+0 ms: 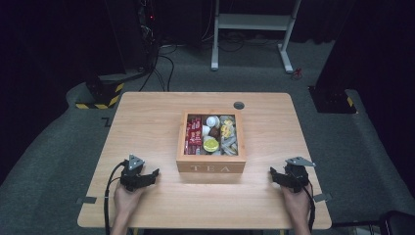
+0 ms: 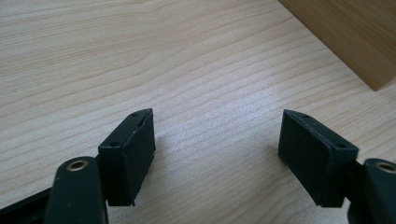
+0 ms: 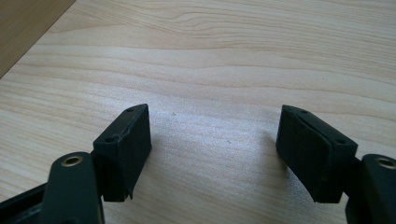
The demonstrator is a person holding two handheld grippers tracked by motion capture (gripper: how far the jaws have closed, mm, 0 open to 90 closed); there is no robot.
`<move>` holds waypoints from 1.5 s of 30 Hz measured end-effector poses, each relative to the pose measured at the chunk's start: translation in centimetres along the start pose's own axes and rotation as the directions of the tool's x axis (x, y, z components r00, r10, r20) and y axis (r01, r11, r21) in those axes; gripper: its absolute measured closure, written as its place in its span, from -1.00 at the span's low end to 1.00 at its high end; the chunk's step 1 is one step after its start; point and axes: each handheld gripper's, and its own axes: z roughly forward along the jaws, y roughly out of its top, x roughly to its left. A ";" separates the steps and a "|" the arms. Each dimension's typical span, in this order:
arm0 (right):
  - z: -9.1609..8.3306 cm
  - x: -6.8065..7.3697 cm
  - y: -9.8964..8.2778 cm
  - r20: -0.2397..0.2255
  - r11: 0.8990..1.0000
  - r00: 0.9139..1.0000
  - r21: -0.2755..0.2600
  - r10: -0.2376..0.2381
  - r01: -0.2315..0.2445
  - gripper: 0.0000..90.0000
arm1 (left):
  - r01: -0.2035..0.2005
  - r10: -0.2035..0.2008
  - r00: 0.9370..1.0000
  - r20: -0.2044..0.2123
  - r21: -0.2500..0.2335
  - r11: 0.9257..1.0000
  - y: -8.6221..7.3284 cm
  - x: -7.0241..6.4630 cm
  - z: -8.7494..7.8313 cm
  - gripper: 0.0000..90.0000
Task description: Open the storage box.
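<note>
Insp. note, table stn w/ tea box

Box [image 1: 211,168]: wooden, lid off or open, sits mid-table [image 1: 147,112], front face lettered TEA toward the person. Contents visible from the high view: red sachets [image 1: 194,132] stacked in the left compartment, white pods [image 1: 211,121] and a yellow-topped pod [image 1: 211,144] in the middle, pale wrapped items [image 1: 228,139] at right. Packed full, nothing spilled onto the table

Left gripper [image 1: 152,173]: rests on the table near the box's front left corner, apart from it, jaws pointing inward toward the box. Left gripper view [image 2: 217,140] confirms jaws spread wide, bare wood between the pads, nothing held; box corner [image 2: 355,37] shows upper right, not touched

Right gripper [image 1: 274,173]: mirrors the left, near the front right corner, apart from the box. Right gripper view [image 3: 212,140] shows jaws spread wide over bare table, nothing between; box edge [image 3: 23,28] at upper left

Assessment: both hands [image 1: 128,198] parked low and symmetrical either side of the box, likely a ready stance. Placement flanking the box suits either steadying it from both sides or one gripper reaching in for a pod or sachet while the other braces. Jaws already wide, so no re-opening needed before a pick

Risk: contents tightly packed, small round pods may slip or drag neighbours out; approach from above advised

Other: round grommet [image 1: 239,105] behind the box, irrelevant to the work
</note>
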 end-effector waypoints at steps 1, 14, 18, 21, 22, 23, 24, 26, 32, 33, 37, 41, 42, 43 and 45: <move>0.0 0.0 0.0 0.000 1.000 1.000 -0.001 -0.001 0.001 -0.41 | -0.001 0.001 1.000 0.002 0.000 1.000 0.0 0.0 0.0 -0.36; 0.0 0.0 0.0 0.001 1.000 1.000 -0.001 0.000 0.000 -0.41 | -0.041 0.045 0.992 0.116 -0.039 0.998 0.0 -1.6 -0.8 -0.25; 0.0 0.0 0.0 0.001 1.000 1.000 -0.001 -0.001 0.001 -0.41 | -0.048 0.053 0.991 0.119 -0.044 0.998 0.0 -1.9 -0.8 -0.27; 0.0 0.0 0.0 0.001 1.000 1.000 -0.001 -0.001 0.001 -0.41 | -0.049 0.054 0.989 0.140 -0.041 0.998 0.1 -2.3 -0.7 -0.26; 0.0 0.0 0.0 0.000 1.000 1.000 -0.001 -0.002 0.002 -0.41 | -0.048 0.053 0.988 0.147 -0.038 0.998 0.1 -2.4 -0.7 -0.26; 0.0 0.0 0.0 0.001 1.000 1.000 -0.001 -0.001 0.001 -0.41 | -0.056 0.061 0.987 0.152 -0.039 0.998 0.1 -2.5 -0.7 -0.26; 0.0 0.0 0.0 0.001 1.000 1.000 0.000 -0.001 0.001 -0.41 | -0.054 0.059 0.986 0.157 -0.040 0.998 0.1 -2.7 -0.7 -0.25; 0.0 0.0 0.0 0.001 1.000 1.000 -0.001 -0.001 0.001 -0.41 | -0.060 0.066 0.984 0.164 -0.043 0.997 0.2 -2.8 -0.7 -0.24; 0.0 0.0 0.0 0.001 1.000 1.000 -0.001 0.000 0.000 -0.41 | -0.084 0.092 0.977 0.190 -0.054 0.995 0.3 -3.6 -0.8 -0.19; 0.0 0.0 0.0 0.001 1.000 1.000 -0.001 -0.001 0.001 -0.41 | -0.088 0.097 0.976 0.194 -0.057 0.994 0.3 -3.7 -0.8 -0.19; 0.0 0.0 0.0 0.000 1.000 1.000 -0.001 -0.001 0.001 -0.41 | -0.089 0.098 0.973 0.211 -0.051 0.995 0.4 -4.2 -0.7 -0.19; 0.0 0.0 0.0 0.000 1.000 1.000 -0.001 -0.001 0.001 -0.41 | -0.101 0.109 0.967 0.232 -0.045 0.994 0.5 -4.7 -0.6 -0.23; 0.0 0.0 0.0 0.001 1.000 1.000 0.000 -0.001 0.001 -0.41 | -0.097 0.105 0.965 0.241 -0.044 0.994 0.5 -4.7 -0.5 -0.24; 0.0 0.0 0.0 0.000 1.000 1.000 -0.001 -0.002 0.002 -0.41 | -0.094 0.102 0.963 0.249 -0.045 0.995 0.5 -4.8 -0.5 -0.25; 0.0 0.0 0.0 0.000 1.000 1.000 -0.001 -0.003 0.003 -0.41 | -0.081 0.093 0.960 0.266 -0.053 0.995 0.6 -4.9 -0.6 -0.25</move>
